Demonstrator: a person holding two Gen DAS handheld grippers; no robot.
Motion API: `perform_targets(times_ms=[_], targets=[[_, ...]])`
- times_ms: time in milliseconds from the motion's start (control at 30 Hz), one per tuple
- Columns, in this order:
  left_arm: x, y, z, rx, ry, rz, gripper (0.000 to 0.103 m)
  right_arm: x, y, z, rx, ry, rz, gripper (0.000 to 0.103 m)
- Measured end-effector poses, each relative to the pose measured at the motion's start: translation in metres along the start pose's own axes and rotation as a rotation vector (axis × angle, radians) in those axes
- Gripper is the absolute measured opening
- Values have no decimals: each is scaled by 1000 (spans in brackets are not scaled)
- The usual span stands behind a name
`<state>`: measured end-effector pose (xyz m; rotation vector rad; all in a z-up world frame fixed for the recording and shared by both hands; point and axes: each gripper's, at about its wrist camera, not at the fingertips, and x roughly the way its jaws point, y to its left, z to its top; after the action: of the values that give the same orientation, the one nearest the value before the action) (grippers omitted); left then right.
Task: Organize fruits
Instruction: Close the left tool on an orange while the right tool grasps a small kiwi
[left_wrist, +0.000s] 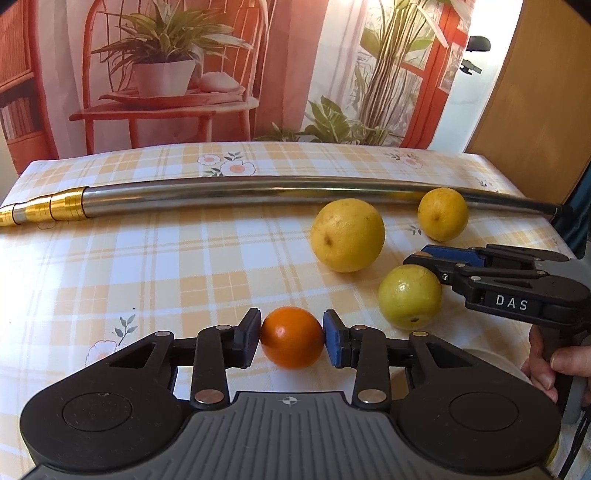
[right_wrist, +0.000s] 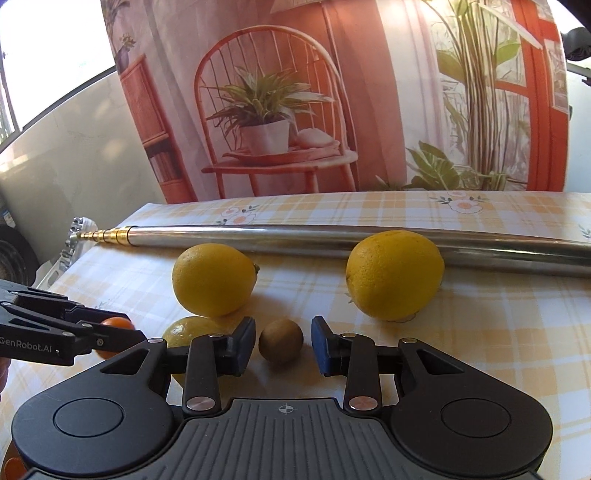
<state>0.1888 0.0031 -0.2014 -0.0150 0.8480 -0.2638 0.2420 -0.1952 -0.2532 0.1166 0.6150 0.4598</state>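
Left gripper (left_wrist: 291, 338) clamps the orange (left_wrist: 292, 336), pads apparently touching. Right gripper (right_wrist: 283, 343) stands apart, kiwi (right_wrist: 280, 340) dead centre between its fingers.

White letters "DAS" stand on the black body of the right gripper (left_wrist: 424, 258), seen from the left wrist. White lettering reading "GenRobot.AI", its first letter cut by the frame edge, stands on the side of the left gripper (right_wrist: 122, 330).
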Motion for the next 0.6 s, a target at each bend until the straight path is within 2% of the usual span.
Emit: perform_targets(times_ms=[67, 133, 233, 467, 600], targets=[[1, 1, -1, 0, 0, -4, 38, 0, -1, 0, 5, -1, -1, 32], [1, 2, -1, -4, -8, 1, 29, 1, -2, -1, 8, -1, -3, 32], [-1, 3, 0, -15, -14, 1, 28, 1, -4, 0, 15, 1, 2, 32], [-10, -6, -5, 10, -26, 35, 28, 0, -2, -3, 0, -8, -7, 31], [-16, -3, -10, -4, -20, 20, 34, -1, -1, -4, 0, -8, -4, 31]])
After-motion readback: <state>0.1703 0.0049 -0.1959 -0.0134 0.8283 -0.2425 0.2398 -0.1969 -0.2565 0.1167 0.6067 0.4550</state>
